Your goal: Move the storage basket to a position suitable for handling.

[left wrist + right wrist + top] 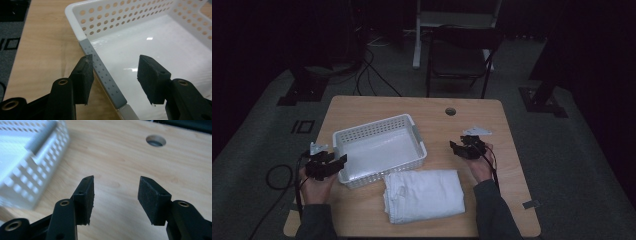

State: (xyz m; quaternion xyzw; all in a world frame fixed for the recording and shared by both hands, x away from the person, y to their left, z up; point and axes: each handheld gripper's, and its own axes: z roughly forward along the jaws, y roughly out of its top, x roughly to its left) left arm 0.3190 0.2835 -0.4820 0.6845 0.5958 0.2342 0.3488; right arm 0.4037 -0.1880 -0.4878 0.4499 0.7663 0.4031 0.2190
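Basket point(379, 150) of white perforated plastic lies mid-table, long axis slanting from near-left to far-right; no readable writing. Left gripper point(115, 72) straddles its grey-padded rim point(103, 73), unclenched; right gripper point(115, 195) gapes empty.

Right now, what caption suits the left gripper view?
Left gripper open astride the white basket's grey-handled rim, on a wooden table.
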